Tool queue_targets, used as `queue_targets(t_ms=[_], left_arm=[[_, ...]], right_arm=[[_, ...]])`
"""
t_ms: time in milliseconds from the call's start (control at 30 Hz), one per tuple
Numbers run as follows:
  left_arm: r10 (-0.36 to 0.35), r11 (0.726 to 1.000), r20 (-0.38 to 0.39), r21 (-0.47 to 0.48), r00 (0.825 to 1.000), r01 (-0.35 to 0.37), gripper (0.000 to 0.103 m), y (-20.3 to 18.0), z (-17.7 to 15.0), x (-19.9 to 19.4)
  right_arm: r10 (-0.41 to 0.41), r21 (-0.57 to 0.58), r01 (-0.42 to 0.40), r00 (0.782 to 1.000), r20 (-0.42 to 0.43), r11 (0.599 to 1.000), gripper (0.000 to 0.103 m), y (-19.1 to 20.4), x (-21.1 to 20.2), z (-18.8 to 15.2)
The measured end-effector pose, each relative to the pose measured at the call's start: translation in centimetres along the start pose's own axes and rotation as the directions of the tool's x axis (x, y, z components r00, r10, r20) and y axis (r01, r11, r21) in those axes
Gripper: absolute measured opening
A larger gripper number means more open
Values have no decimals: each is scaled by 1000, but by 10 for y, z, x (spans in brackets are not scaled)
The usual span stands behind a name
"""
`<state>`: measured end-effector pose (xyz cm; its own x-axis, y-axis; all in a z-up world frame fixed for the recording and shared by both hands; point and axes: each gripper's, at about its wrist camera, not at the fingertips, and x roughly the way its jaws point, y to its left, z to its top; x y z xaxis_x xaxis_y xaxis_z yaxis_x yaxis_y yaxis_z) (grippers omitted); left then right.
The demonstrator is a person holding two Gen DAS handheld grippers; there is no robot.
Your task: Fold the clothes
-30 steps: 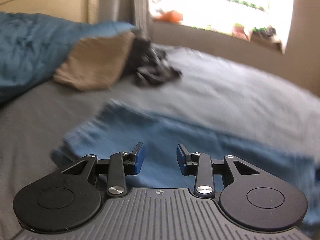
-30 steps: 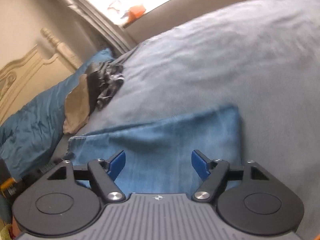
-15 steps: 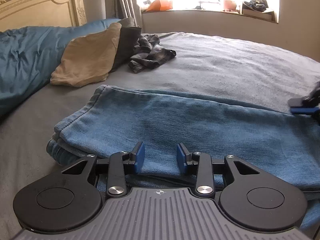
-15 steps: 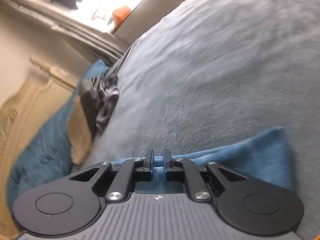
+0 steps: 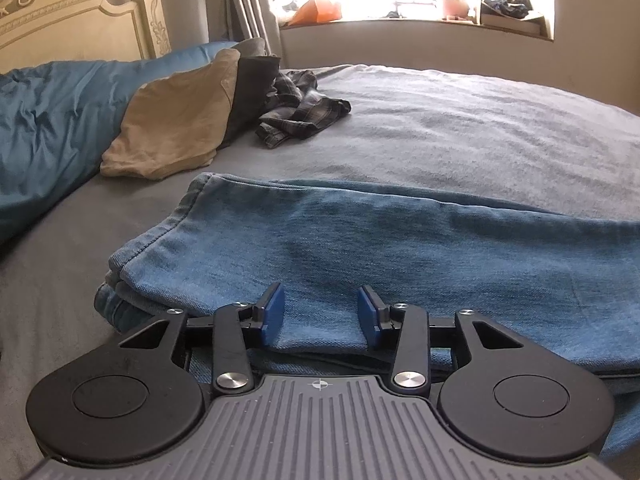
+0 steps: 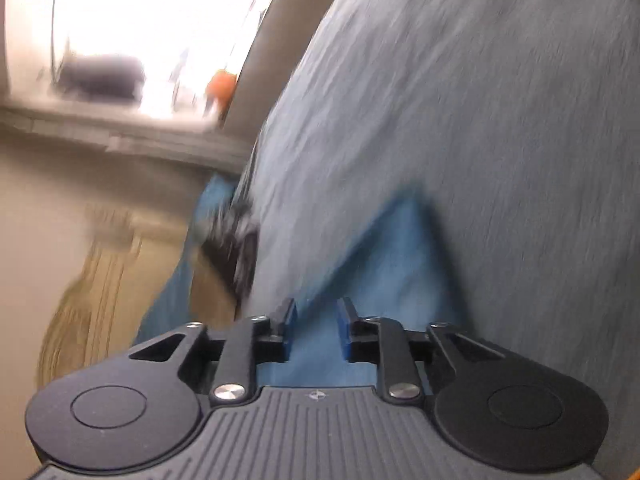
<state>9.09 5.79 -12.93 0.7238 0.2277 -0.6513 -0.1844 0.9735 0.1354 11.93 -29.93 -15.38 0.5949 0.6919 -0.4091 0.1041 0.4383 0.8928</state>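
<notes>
Left wrist view, left to right: cream carved headboard (image 5: 80, 12) at the bed's far-left corner, with a rumpled teal duvet (image 5: 52, 120) bunched along the left edge of the bed (image 5: 460, 128). A tan folded garment (image 5: 172, 120) leans against the duvet, a dark grey piece (image 5: 252, 88) tucked behind it. Just right of those, a crumpled plaid shirt (image 5: 300, 112) lies on the grey bedspread, apart from the jeans. Grey curtains (image 5: 244, 4) hang in the corner beyond; the window sill (image 5: 400, 24) along the far wall carries an orange object (image 5: 316, 10) and some clutter — overexposed, details unreadable.

Blue jeans (image 5: 380, 248) lie flat across the near part of the bed, folded in layers, with the hem end at the left and the length running off toward the right edge. Stacked layer edges are visible at the near-left corner of the fabric.

Left gripper (image 5: 320, 316): blue pads spread apart, low over the near edge of the jeans, the top layer of denim lying between the fingers — not pinched.

Right wrist view is heavily motion-blurred and rolled; the window glare and wall sit upper left, grey bedspread fills the right. Right gripper (image 6: 316, 328): fingers partly apart, a narrow gap between the pads, blue denim (image 6: 380, 272) showing through and beyond the gap. Cannot tell whether the pads touch the fabric. A peak of denim rises ahead of the fingers against the bedspread.
</notes>
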Motion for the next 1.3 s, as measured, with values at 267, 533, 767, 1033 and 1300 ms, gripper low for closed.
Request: queue_targets(t_ms=[267,533,767,1033,1300], left_arm=[[-11,1000,-12,-27,1000,11,45,5,1,1],[-5,999,-20,-45,1000,4,47,4,2,2],[0,999,-37,-47,999,-2,48,4,5,3],[17,999,-74,-36,997,-20,48,0,9,5],[28,999,-132,-27,991,-32,49,-2,18,8]], right_arm=[[-85,-46,82,993,-84,996,31,-9,-28,-44],[-117,-72,124,988,97,990,63,-12,-49,2],[-156,-58,157,988,19,986,64,-31,7,32],[-98,-64,94,993,-66,994,63,-37,-9,4],[-88,-15,87,993,-81,996,63,-35,1,18]])
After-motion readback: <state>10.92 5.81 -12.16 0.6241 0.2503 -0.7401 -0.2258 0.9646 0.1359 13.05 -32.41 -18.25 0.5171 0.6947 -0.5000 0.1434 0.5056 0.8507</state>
